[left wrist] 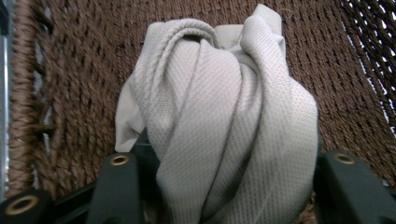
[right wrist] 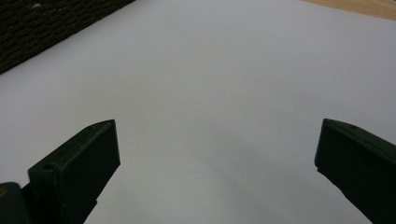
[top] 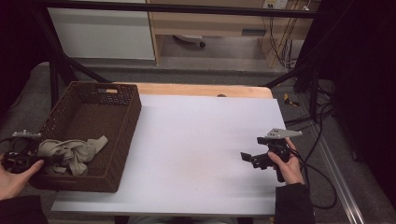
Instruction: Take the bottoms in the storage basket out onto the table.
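A crumpled beige cloth (top: 70,151) lies in the near end of a dark brown wicker basket (top: 132,116) at the table's left. My left gripper (top: 46,161) reaches into the basket from the left, held by a hand. In the left gripper view the cloth (left wrist: 224,107) is bunched between the two black jaws and touches both, so my left gripper (left wrist: 224,186) is shut on it. At the table's right side, my right gripper (top: 248,158) is held just above the white sheet. Its jaws stand wide apart with nothing between them (right wrist: 217,154).
A white sheet (top: 196,140) covers most of the wooden table (top: 201,89). The basket's side wall (right wrist: 46,28) shows at the top left of the right gripper view. Black frame bars (top: 56,70), cables (top: 322,140) and a cabinet stand beyond the table.
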Demonstrator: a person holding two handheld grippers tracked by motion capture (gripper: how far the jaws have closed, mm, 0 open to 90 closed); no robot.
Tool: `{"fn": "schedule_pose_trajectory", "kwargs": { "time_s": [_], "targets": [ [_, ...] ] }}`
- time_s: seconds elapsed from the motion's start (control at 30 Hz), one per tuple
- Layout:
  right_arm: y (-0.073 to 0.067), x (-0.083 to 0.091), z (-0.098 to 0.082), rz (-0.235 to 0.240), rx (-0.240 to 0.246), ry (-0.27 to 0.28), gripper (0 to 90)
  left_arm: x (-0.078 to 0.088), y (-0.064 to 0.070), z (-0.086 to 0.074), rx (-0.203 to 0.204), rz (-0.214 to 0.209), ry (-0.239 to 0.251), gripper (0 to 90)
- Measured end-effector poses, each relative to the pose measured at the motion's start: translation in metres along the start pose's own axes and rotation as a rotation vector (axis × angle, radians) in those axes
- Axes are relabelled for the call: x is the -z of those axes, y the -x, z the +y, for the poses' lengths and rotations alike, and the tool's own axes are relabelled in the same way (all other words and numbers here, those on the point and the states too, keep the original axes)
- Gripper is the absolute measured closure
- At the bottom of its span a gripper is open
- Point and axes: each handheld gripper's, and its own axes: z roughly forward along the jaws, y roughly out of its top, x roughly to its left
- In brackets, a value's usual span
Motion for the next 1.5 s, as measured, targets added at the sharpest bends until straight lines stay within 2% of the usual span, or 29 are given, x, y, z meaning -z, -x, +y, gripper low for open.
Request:
{"fn": "schedule_pose_trajectory", "kwargs": {
  "time_s": [0.37,0.83,1.17,1.43,1.5],
  "targets": [
    [0.000,0.000,0.000,-0.001,0.001,0.000,0.7,0.000,0.005,0.003,-0.017,0.010,-0.018,57.9],
    [0.000,0.000,0.000,0.001,-0.001,0.003,0.7,0.005,0.004,0.004,-0.028,0.031,-0.001,61.1],
    [0.000,0.000,0.000,0.000,-0.001,0.002,0.7,0.011,0.004,0.004,-0.009,0.016,0.038,62.3],
    [0.000,0.001,0.000,0.000,-0.003,0.003,0.7,0.016,0.002,0.005,-0.013,-0.020,0.046,62.9],
    [0.000,0.000,0.000,0.000,-0.002,0.004,0.7,0.018,0.003,0.005,-0.019,-0.015,0.053,62.9]
  ]
}}
